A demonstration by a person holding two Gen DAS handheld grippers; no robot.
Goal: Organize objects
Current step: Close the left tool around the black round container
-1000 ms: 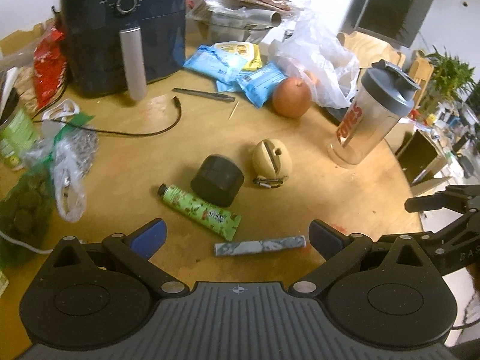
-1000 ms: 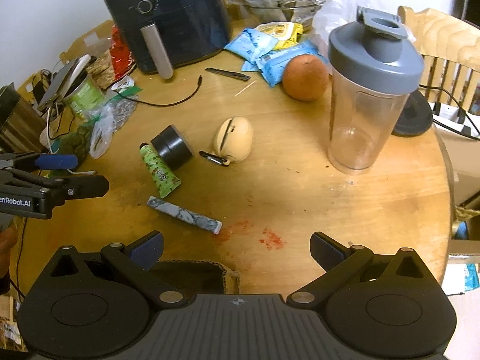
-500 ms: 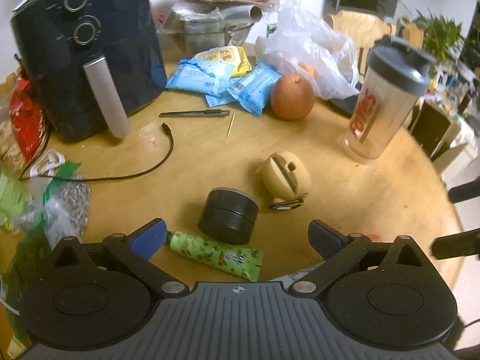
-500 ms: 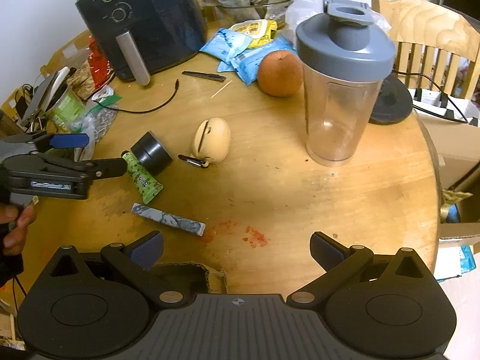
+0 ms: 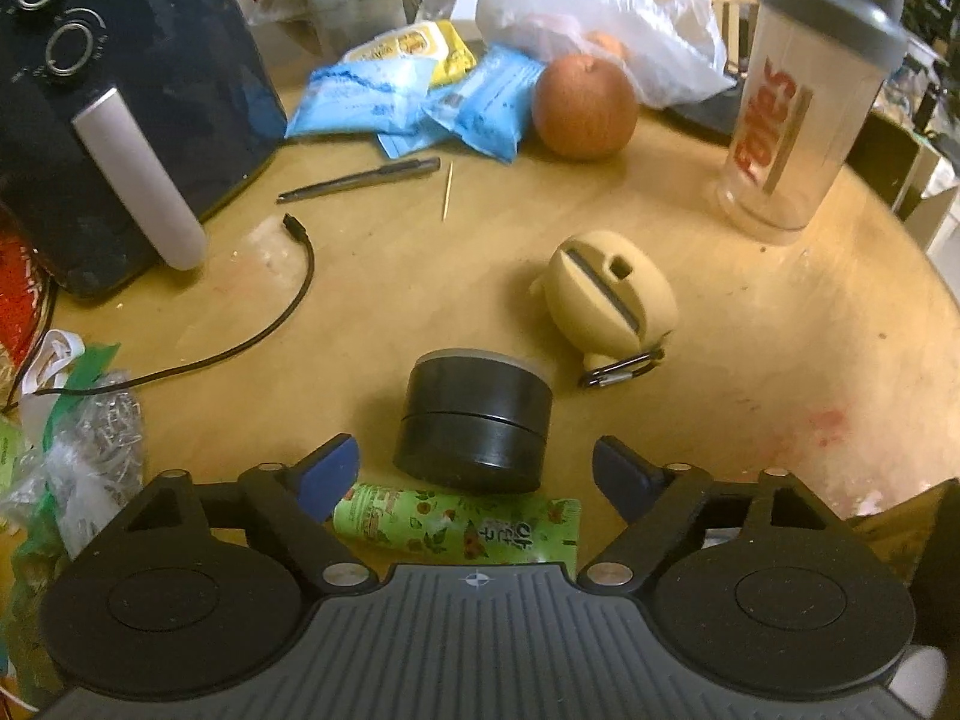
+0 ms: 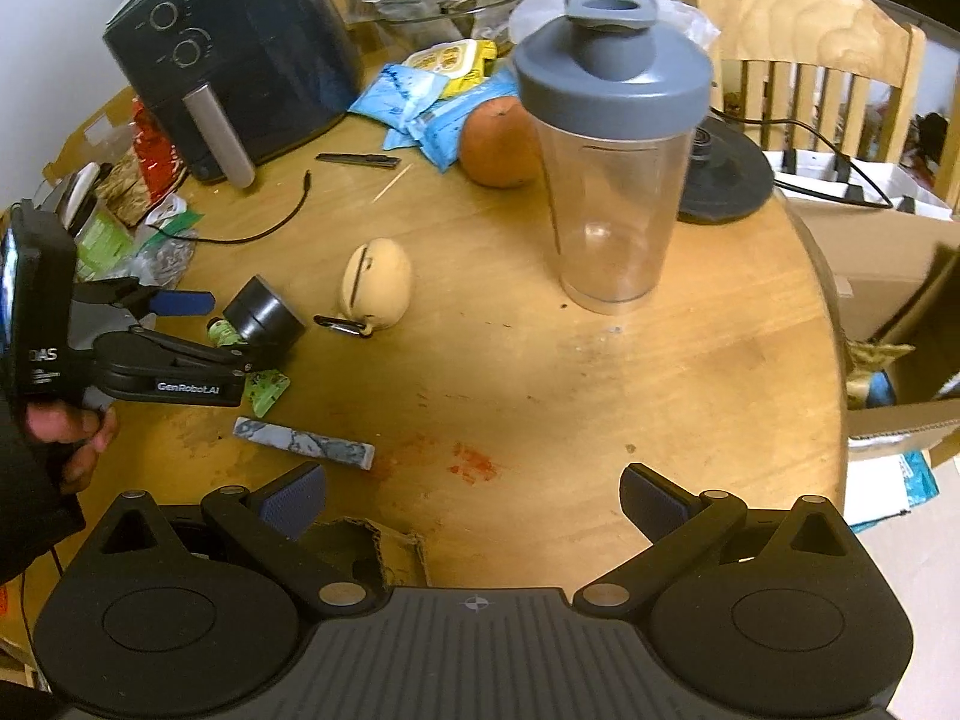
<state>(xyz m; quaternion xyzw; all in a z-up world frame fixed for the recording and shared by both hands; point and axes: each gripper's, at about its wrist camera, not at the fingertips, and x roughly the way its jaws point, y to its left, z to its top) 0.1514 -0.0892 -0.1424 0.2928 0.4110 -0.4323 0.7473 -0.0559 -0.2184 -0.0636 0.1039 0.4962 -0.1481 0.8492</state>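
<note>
A black round jar (image 5: 474, 420) stands on the wooden table (image 5: 750, 372), and a green tube (image 5: 456, 531) lies right in front of it. My left gripper (image 5: 474, 471) hovers low over both with its jaws closing. The jar and tube sit between the blue pads, which touch neither. In the right wrist view the left gripper (image 6: 240, 330), held by a hand (image 6: 66, 432), straddles the jar (image 6: 267, 315). A marbled grey-blue bar (image 6: 303, 443) lies nearer. My right gripper (image 6: 474, 498) stands open over the table's near edge, holding nothing.
A beige pouch with a carabiner (image 5: 612, 300) lies just behind the jar. A shaker bottle (image 6: 612, 150), an orange (image 5: 585, 105), blue packets (image 5: 372, 96), a pen (image 5: 360, 180) and an air fryer (image 5: 120, 90) stand further back. A cardboard box (image 6: 888, 300) sits off the table's right.
My left gripper has come down and forward onto the jar and tube, rolled, and its jaws have narrowed. The marbled bar has dropped out of its view. The right gripper has barely shifted.
</note>
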